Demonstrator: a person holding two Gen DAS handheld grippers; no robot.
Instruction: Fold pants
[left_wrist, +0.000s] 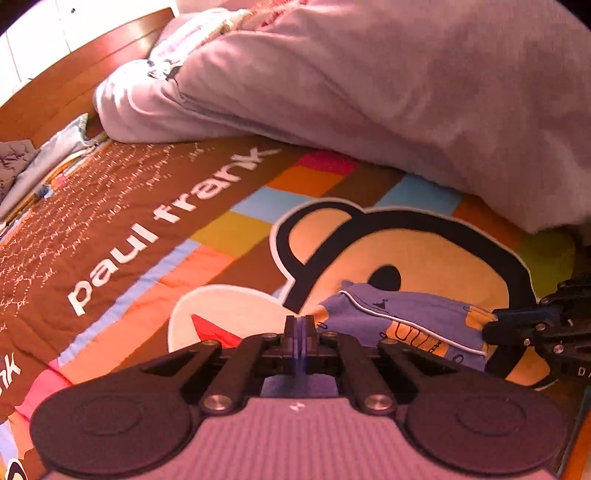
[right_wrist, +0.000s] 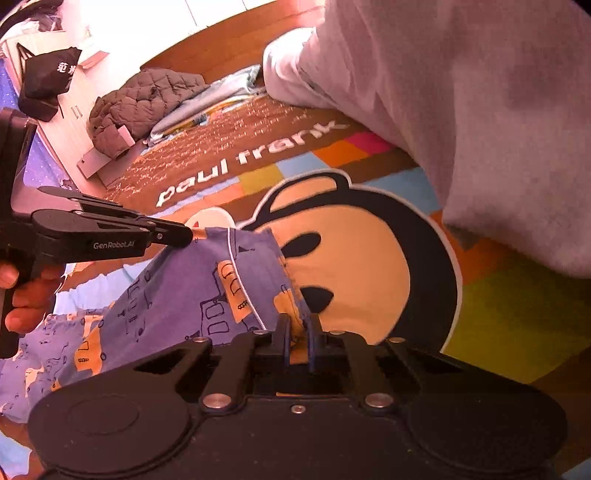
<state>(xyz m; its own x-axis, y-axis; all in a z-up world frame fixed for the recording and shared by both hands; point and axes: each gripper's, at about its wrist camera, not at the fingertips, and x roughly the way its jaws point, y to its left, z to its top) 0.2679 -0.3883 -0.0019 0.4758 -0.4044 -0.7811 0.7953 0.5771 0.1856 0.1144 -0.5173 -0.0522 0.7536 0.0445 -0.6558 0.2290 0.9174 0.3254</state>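
The pants (right_wrist: 177, 291) are small, blue with orange printed patches and a white piping line. They lie on the colourful monkey-print bedspread (right_wrist: 362, 251). My right gripper (right_wrist: 299, 321) is shut on one edge of the pants. My left gripper (left_wrist: 300, 321) is shut on another edge of the pants (left_wrist: 399, 314). The left gripper also shows in the right wrist view (right_wrist: 186, 234), pinching the far corner. The right gripper shows in the left wrist view (left_wrist: 491, 328) at the right end of the cloth.
A big pale pink duvet (left_wrist: 369, 92) is heaped across the back and right of the bed. A grey quilted jacket (right_wrist: 140, 103) and folded light cloth (right_wrist: 207, 103) lie near the wooden bed frame (left_wrist: 74, 74).
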